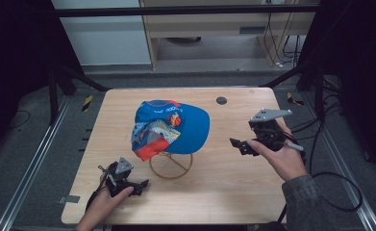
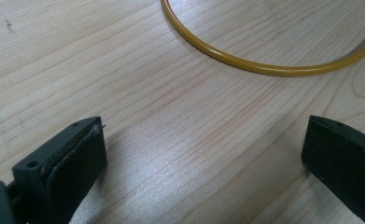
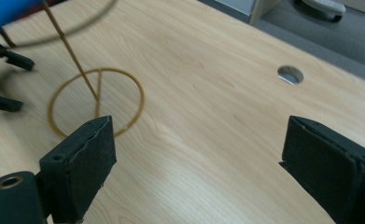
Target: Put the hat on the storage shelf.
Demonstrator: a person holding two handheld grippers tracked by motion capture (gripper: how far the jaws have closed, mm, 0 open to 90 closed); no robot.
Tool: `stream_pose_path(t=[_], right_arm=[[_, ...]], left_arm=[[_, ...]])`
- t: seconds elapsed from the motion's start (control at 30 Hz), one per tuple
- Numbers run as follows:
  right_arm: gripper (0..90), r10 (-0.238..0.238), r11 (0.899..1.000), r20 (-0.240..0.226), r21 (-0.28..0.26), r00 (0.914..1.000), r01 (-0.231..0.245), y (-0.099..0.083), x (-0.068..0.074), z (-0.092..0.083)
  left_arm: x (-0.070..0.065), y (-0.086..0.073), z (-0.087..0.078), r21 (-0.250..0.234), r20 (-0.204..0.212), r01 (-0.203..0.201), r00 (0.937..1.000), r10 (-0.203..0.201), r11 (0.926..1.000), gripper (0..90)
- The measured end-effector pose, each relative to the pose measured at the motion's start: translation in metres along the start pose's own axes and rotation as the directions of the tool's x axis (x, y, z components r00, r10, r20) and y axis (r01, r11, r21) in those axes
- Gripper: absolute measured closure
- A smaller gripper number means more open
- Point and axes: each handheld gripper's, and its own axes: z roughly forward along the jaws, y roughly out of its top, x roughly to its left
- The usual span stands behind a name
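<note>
Left claw: You kept your left claw (image 1: 138, 186) wide and empty, jaws spread low over the light wooden surface (image 1: 224, 173), at the near left of it. In the left gripper view its two black pads (image 2: 77, 161) framed bare wood, with the yellow wire ring base (image 2: 269, 69) just ahead. That looked like a ready pose for steadying the stand.

Right claw: Your right claw (image 1: 237, 144) was also wide and holding nothing, raised off the surface at the right and pointed toward the middle. From the right gripper view its pads (image 3: 94, 151) stood far apart, the ring base (image 3: 96, 102) and its thin slanted stem beyond them. You probably held it that high because the cap sat up on the stand, not on the wood.

Cap: The blue fabric baseball cap with the printed patchwork front and orange-red edge (image 1: 169, 126) hung on the yellow wire stand (image 1: 171, 164) near the middle of the surface, between your two claws and apart from both. It tilted toward your left side.

Stand: Its ring lay flat on the wood, so the cap's weight stayed over it.

Surroundings: A small round cable hole (image 1: 221, 100) lay behind the cap, well clear of it.
</note>
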Motion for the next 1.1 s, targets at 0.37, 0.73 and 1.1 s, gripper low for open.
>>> stream_pose_path(t=[0.37, 0.73, 1.1], right_arm=[[12.0, 0.078, 0.994, -0.016, 0.081, 0.9969, -0.076, -0.08, 0.01, 0.047], [12.6, 0.136, 0.974, 0.046, 0.174, 0.9896, -0.142, -0.13, 0.011, 0.084], [7.5, 0.099, 0.987, 0.097, 0.115, 0.9904, -0.11, -0.141, 0.017, 0.09]], left_arm=[[0.0, 0.0, 0.0, -0.001, 0.001, 0.0, 1.0, 0.0, 1.0, 0.0], [0.0, 0.0, 0.0, 0.0, 0.0, 0.0, 1.0, 0.0, 1.0, 0.0], [0.0, 0.0, 0.0, 0.0, 0.001, -0.004, 1.0, 0.004, 1.0, 0.0]])
